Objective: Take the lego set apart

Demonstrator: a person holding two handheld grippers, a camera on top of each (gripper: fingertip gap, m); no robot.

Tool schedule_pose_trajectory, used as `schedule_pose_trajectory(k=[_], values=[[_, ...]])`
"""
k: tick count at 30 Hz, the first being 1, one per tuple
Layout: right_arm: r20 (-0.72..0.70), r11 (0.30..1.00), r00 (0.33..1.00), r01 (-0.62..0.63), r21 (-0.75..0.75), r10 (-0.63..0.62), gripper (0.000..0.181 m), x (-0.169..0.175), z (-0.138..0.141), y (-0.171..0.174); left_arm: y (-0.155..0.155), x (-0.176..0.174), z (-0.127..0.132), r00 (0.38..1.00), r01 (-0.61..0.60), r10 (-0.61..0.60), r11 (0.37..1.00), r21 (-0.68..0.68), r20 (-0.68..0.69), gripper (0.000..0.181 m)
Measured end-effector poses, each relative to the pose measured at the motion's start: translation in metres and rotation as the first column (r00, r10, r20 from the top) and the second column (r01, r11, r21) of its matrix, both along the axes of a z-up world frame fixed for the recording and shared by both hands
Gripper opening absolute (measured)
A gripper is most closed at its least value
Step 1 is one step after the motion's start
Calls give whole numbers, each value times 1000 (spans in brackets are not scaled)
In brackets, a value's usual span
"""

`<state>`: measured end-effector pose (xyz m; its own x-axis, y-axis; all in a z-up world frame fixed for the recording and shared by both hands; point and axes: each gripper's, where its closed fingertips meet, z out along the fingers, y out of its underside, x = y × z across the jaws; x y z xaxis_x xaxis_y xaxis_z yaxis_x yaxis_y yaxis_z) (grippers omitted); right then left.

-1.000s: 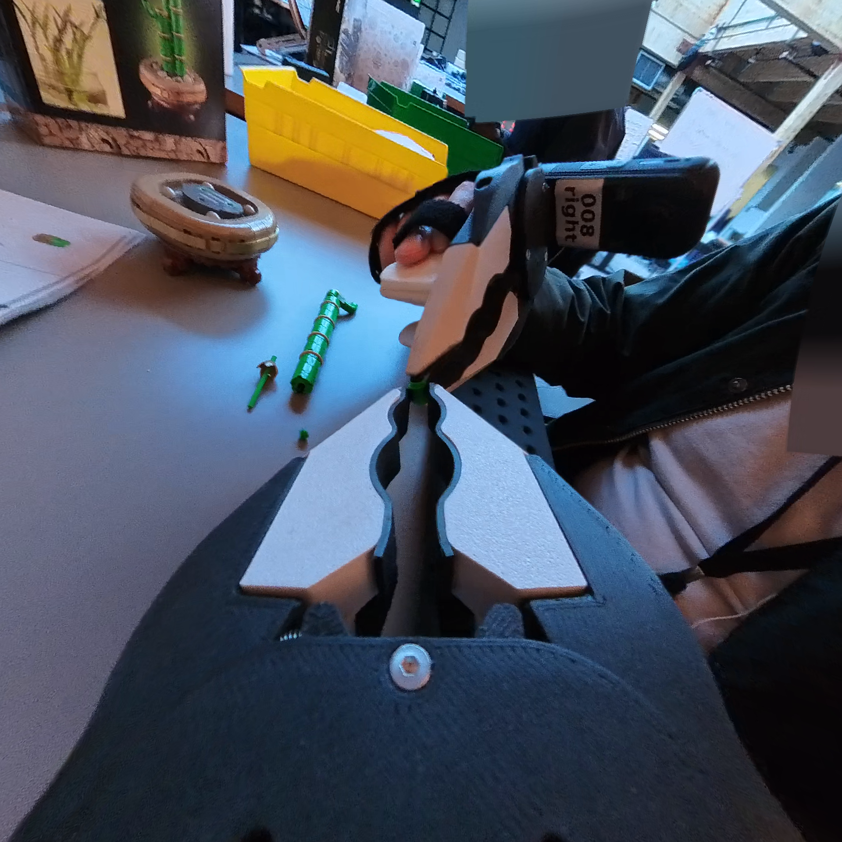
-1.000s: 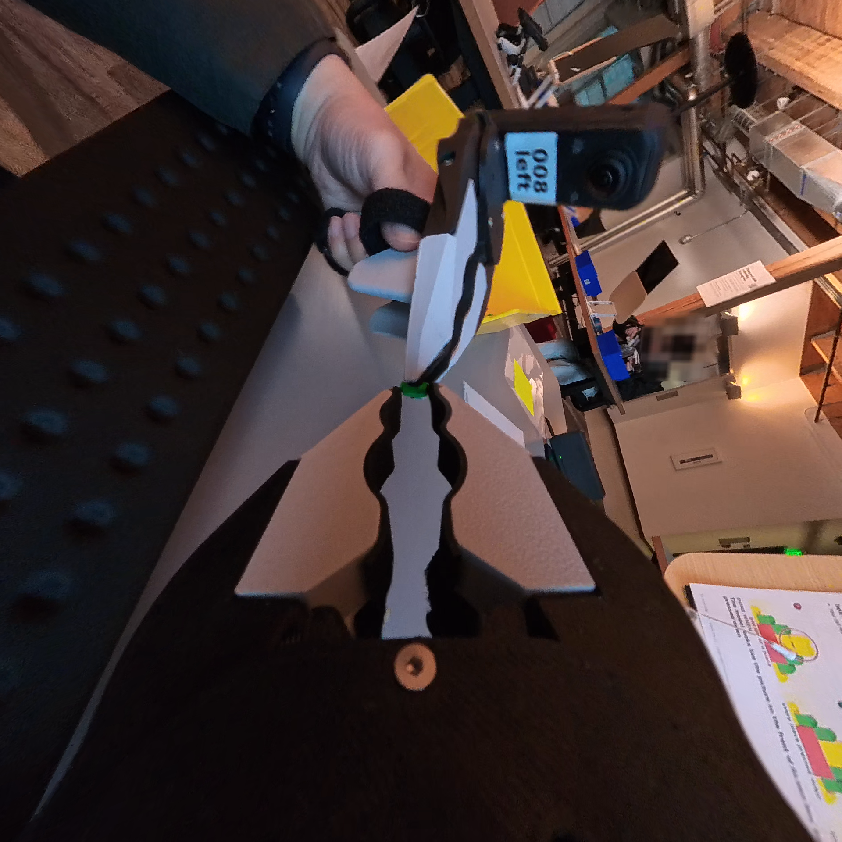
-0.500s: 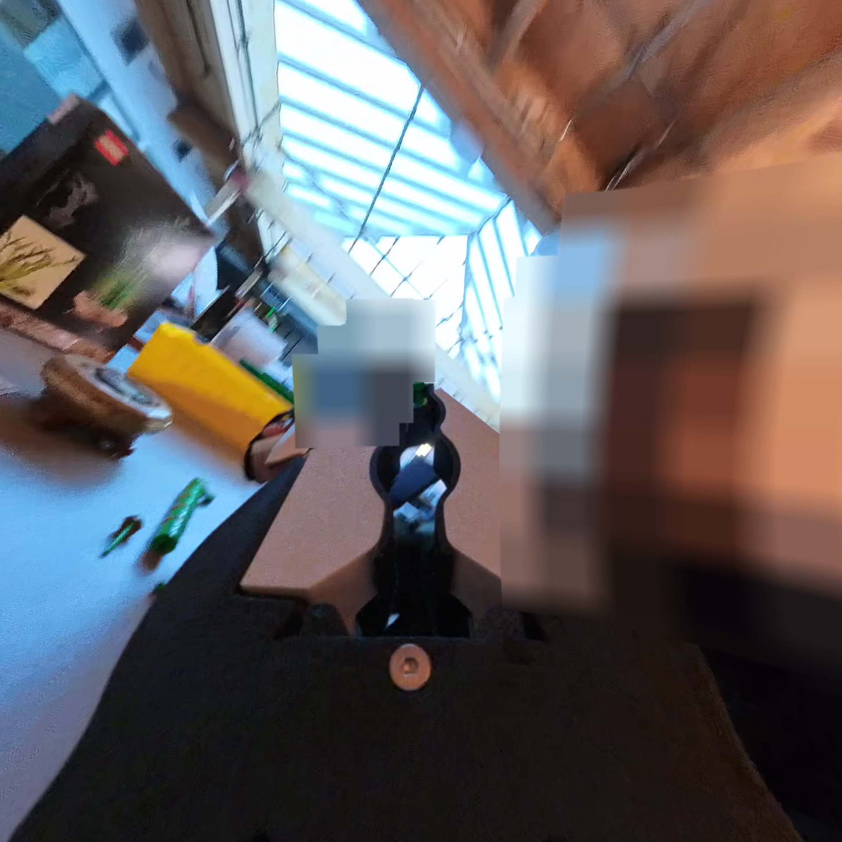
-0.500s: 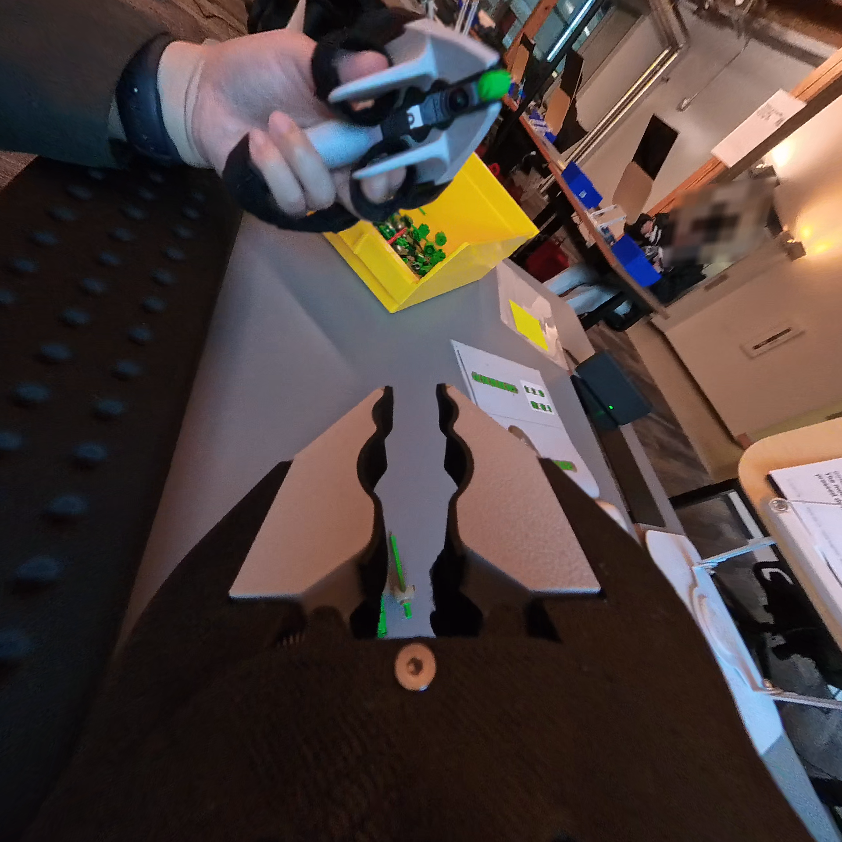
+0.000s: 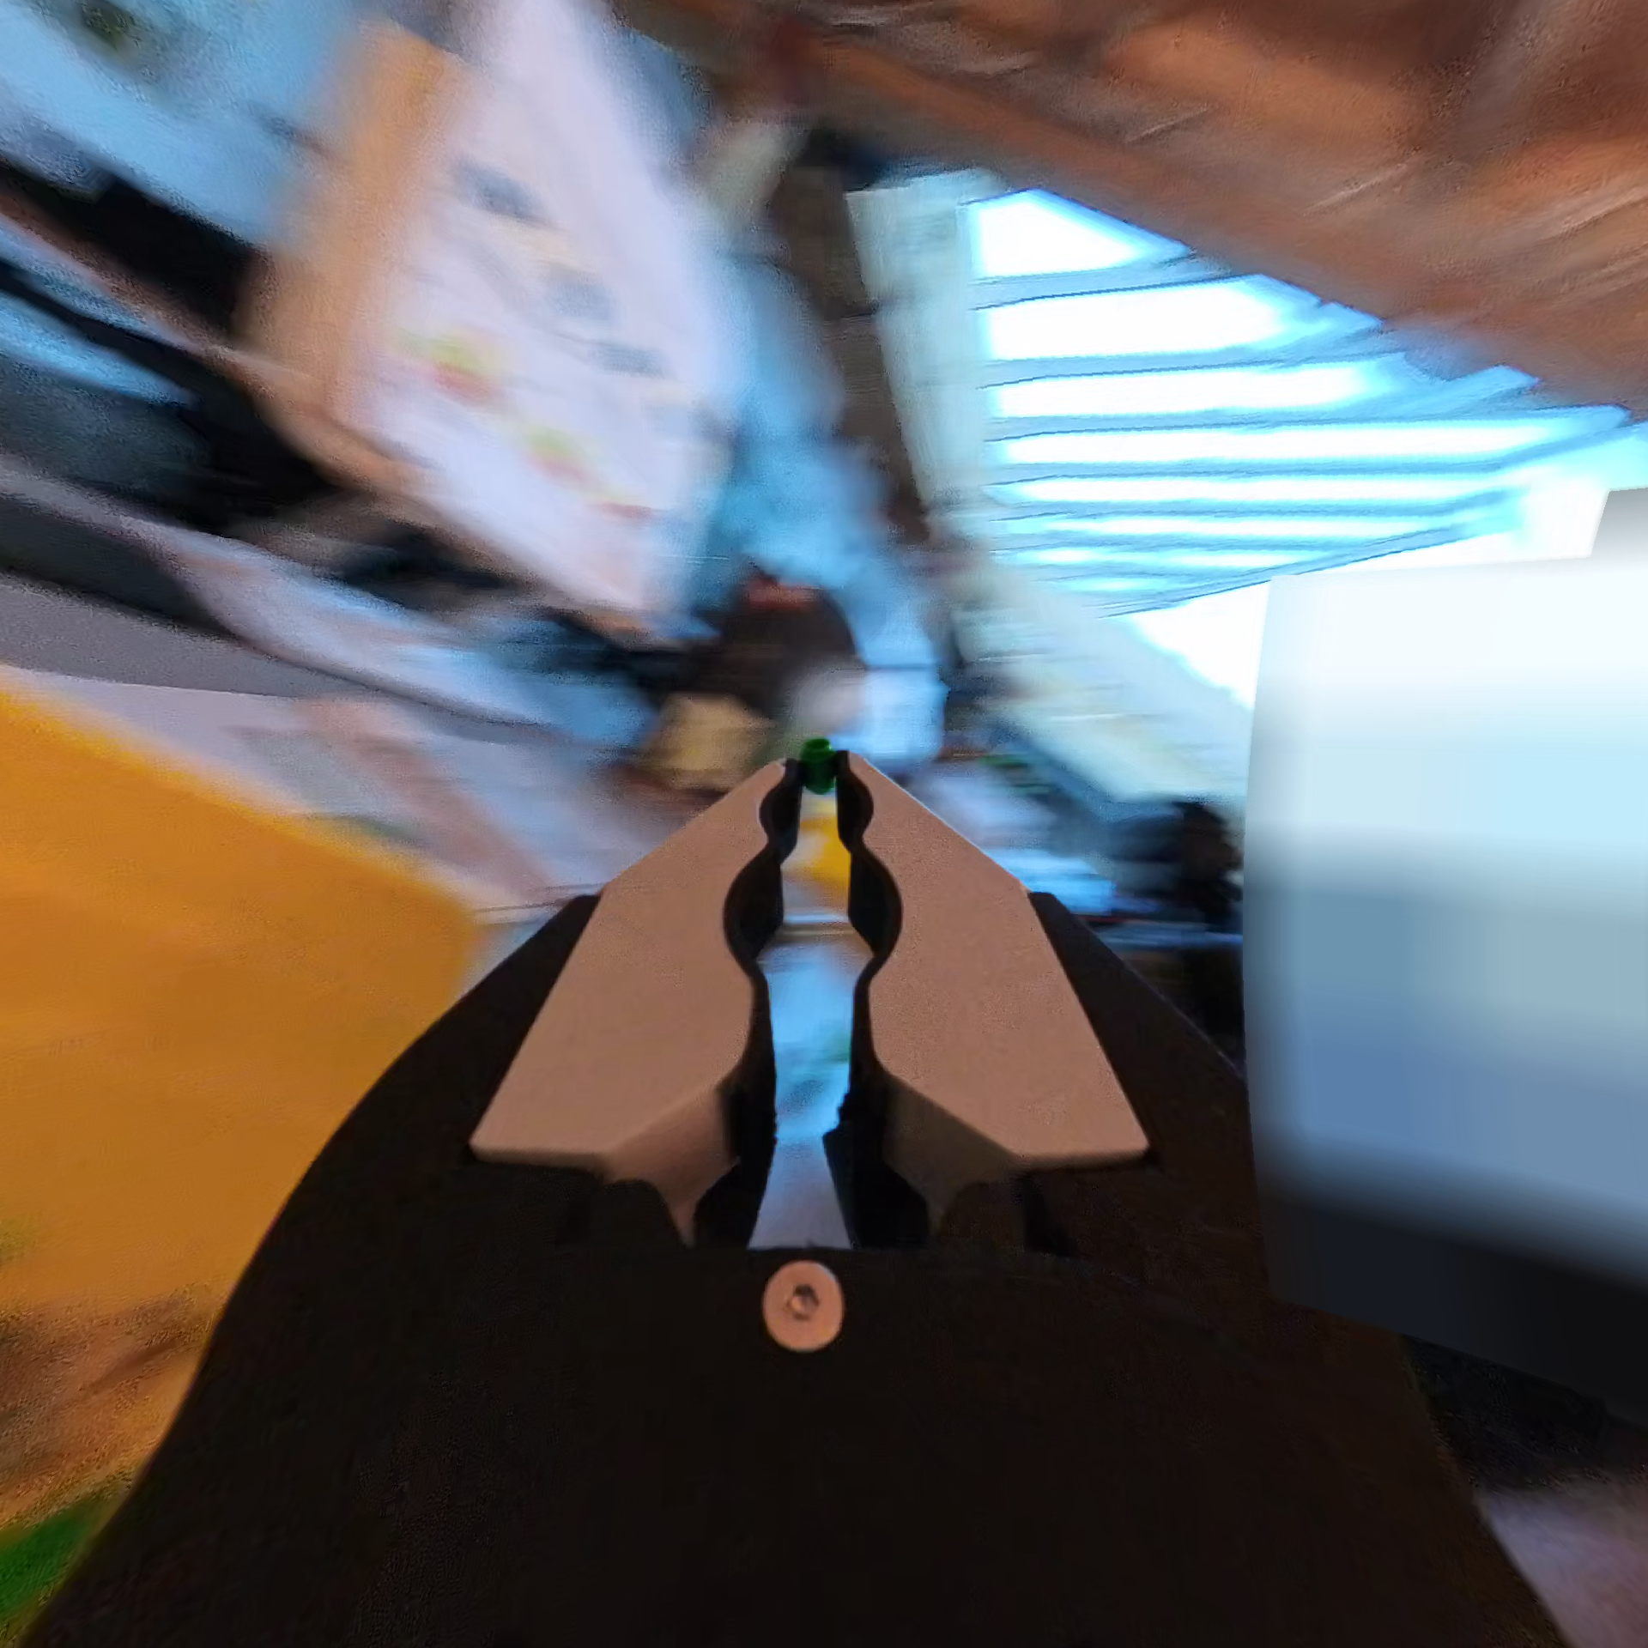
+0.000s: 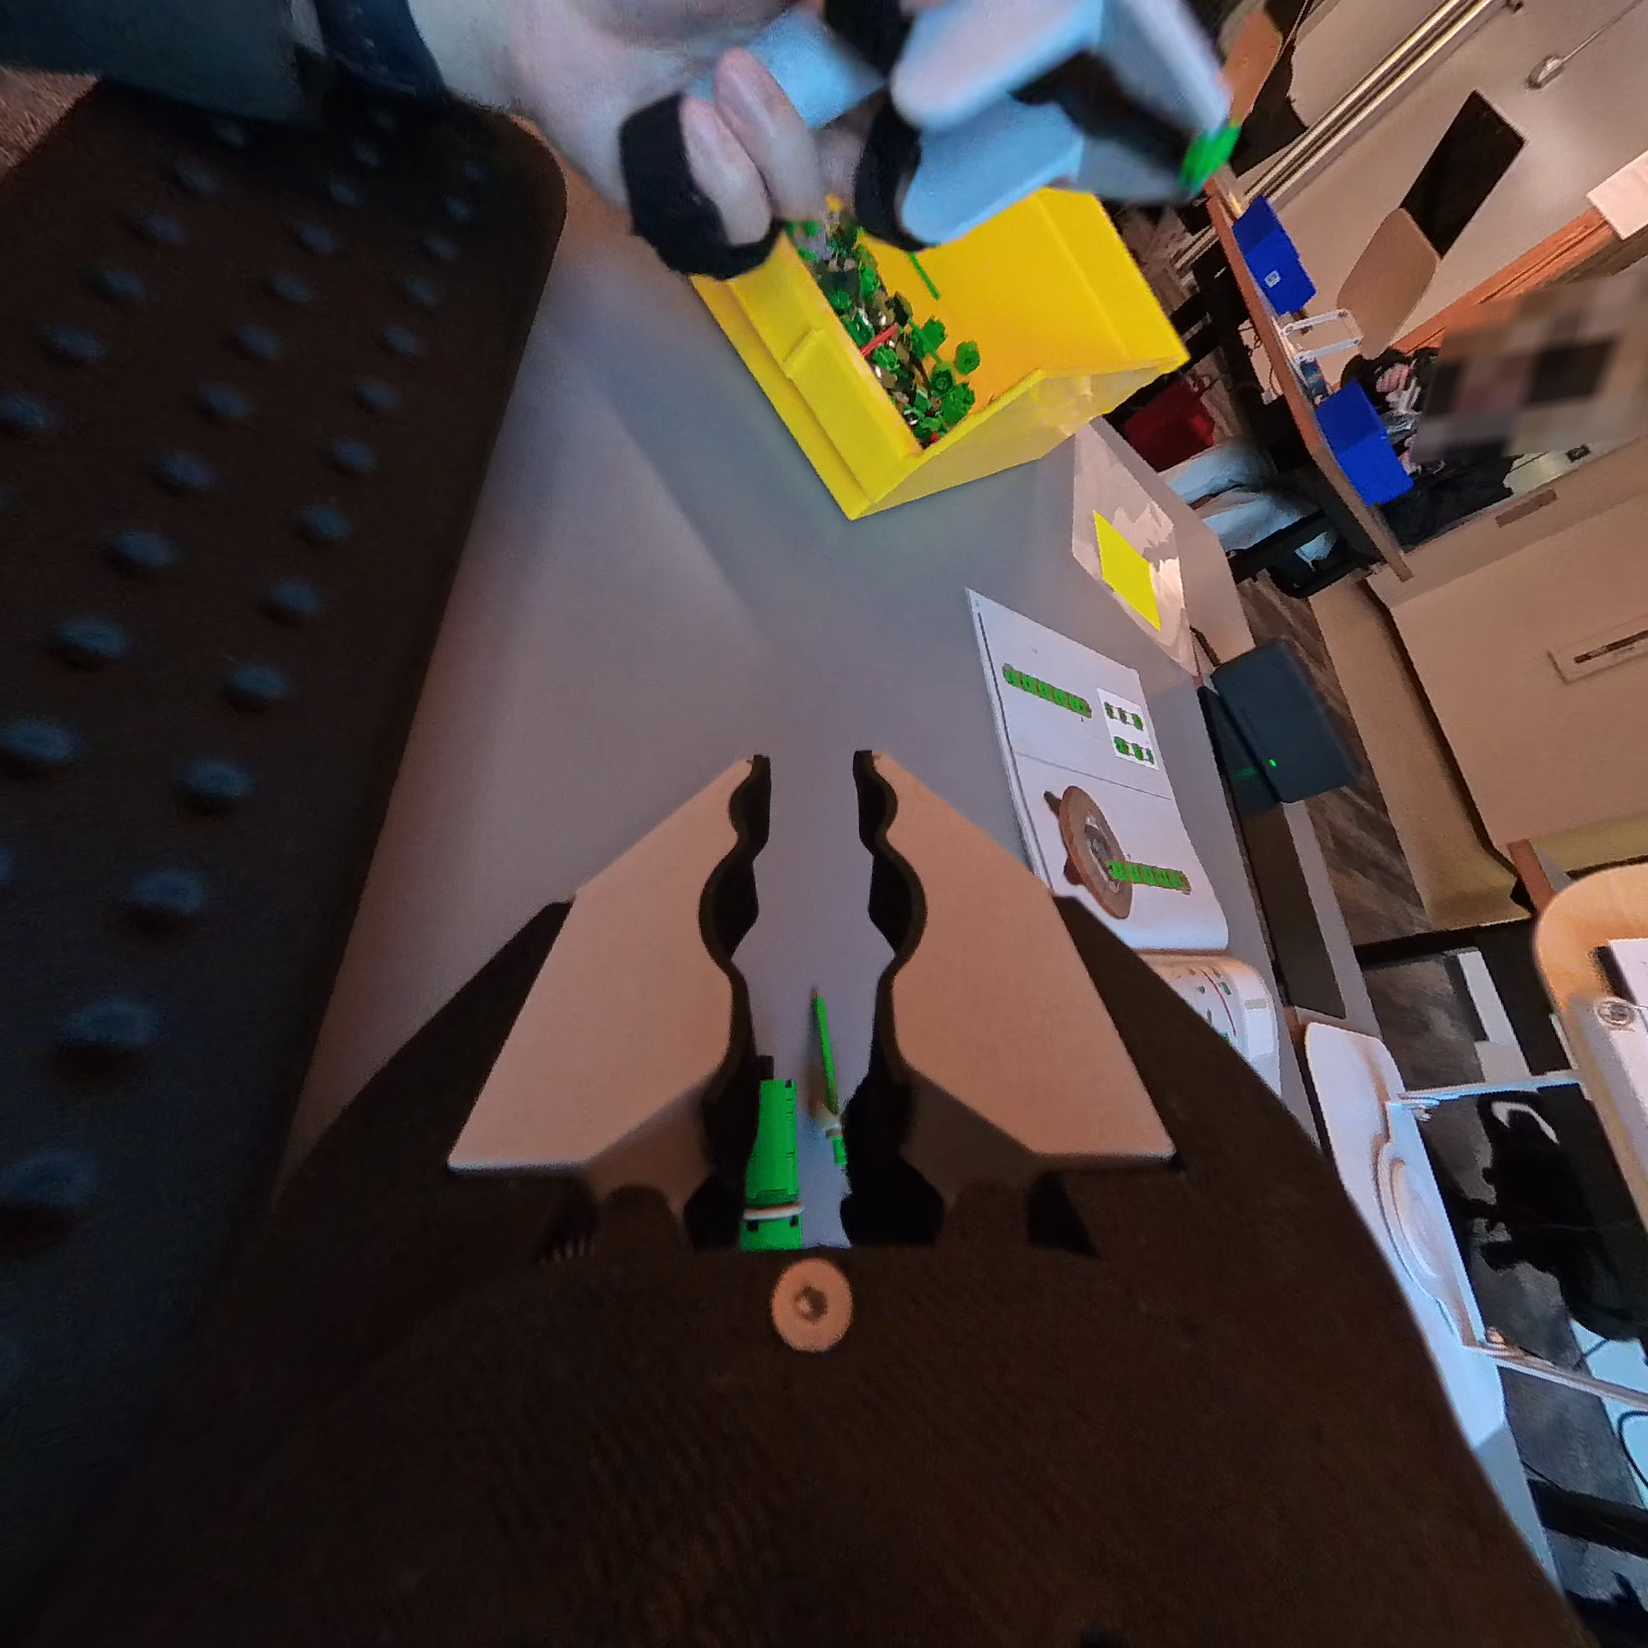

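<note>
Left gripper (image 5: 816,774) has its tips pinched together on a small green lego piece (image 5: 816,767), held right at the very ends of the fingers, probably because the piece is too tiny to sit in the deeper scalloped notches; left wrist view is heavily motion-blurred so the surroundings there are mostly unreadable, only a yellow mass at left which is likely the yellow bin (image 6: 1061,294). In the right wrist view the same gripper shows at top, held in the person's hand (image 6: 713,152) above the bin, green piece at its tip out past the bin's far rim, so this reads as carrying the pulled-off piece over for a drop, judgement only. The bin already holds a heap of loose green pieces (image 6: 892,339), so it looks like the collection spot and disassembly is well along. Right gripper (image 6: 811,767) has jaws apart with nothing between them, hovering over the grey table (image 6: 624,624), looks parked and waiting. Seen through its gap, lying on the table: a green stalk segment (image 6: 771,1159) with a pale band, and beside it a thin green stem piece (image 6: 825,1061), close together but cannot tell if touching; these look like the remaining bits to break down, likely left near the right gripper for the next grab. An open instruction booklet (image 6: 1088,767) lies on the table to the right, well apart from the bin. Risk: tip-only pinch could let the piece slip before it is over the bin
</note>
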<state>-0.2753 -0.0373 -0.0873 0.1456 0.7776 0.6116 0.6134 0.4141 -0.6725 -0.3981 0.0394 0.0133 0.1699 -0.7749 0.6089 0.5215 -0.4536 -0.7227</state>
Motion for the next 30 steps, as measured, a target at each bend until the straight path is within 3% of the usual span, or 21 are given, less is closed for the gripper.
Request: schedule_pose_trajectory(k=[1, 2, 4, 5, 8, 10, 14, 17, 19, 21, 23, 26, 28, 30], values=[[14, 1000, 1000, 1, 2, -1, 18, 0, -3, 0, 23, -21, -21, 943, -259, 258, 966, 24, -213, 5], [27, 1000, 1000, 1, 1, -1, 18, 0, -5, 0, 40, -51, -39, 781, -483, 476, 871, 93, -405, 5], [50, 1000, 999, 0, -1, 0, 18, 0, -9, 0, 50, -109, -56, 397, -733, 691, 635, 244, -604, 6], [59, 1000, 998, 0, -2, 0, 18, 0, -11, 1, 49, -123, -60, 294, -773, 713, 570, 280, -637, 5], [84, 1000, 996, 12, -1, -11, 18, 2, -15, 3, 53, -132, -81, 209, -800, 642, 546, 248, -738, 11], [85, 998, 995, 55, 2, -55, 18, 8, -14, 10, 56, -131, -87, 193, -797, 616, 553, 244, -763, 45], [39, 972, 974, 226, -68, -224, 18, 30, -9, 38, 56, -128, -74, 223, -799, 672, 542, 262, -706, 47], [10, 925, 945, 322, -202, -327, 19, 46, -12, 51, 43, -107, -30, 357, -747, 790, 561, 355, -498, 48], [12, 898, 940, 328, -293, -340, 22, 49, -19, 51, 30, -86, -11, 456, -685, 798, 597, 417, -393, 41], [41, 880, 946, 315, -356, -322, 22, 47, -29, 47, 24, -59, -11, 540, -577, 739, 673, 463, -402, 42], [90, 872, 954, 299, -387, -287, 21, 43, -41, 40, 24, -37, -23, 586, -484, 660, 750, 451, -470, 43], [162, 862, 956, 292, -414, -246, 21, 39, -57, 31, 24, -13, -45, 589, -364, 553, 833, 417, -589, 25], [175, 855, 960, 274, -440, -218, 21, 34, -62, 25, 25, -7, -54, 553, -331, 538, 843, 425, -637, 22], [182, 844, 966, 252, -474, -186, 21, 30, -66, 19, 22, -1, -56, 538, -298, 535, 843, 447, -651, 8]])
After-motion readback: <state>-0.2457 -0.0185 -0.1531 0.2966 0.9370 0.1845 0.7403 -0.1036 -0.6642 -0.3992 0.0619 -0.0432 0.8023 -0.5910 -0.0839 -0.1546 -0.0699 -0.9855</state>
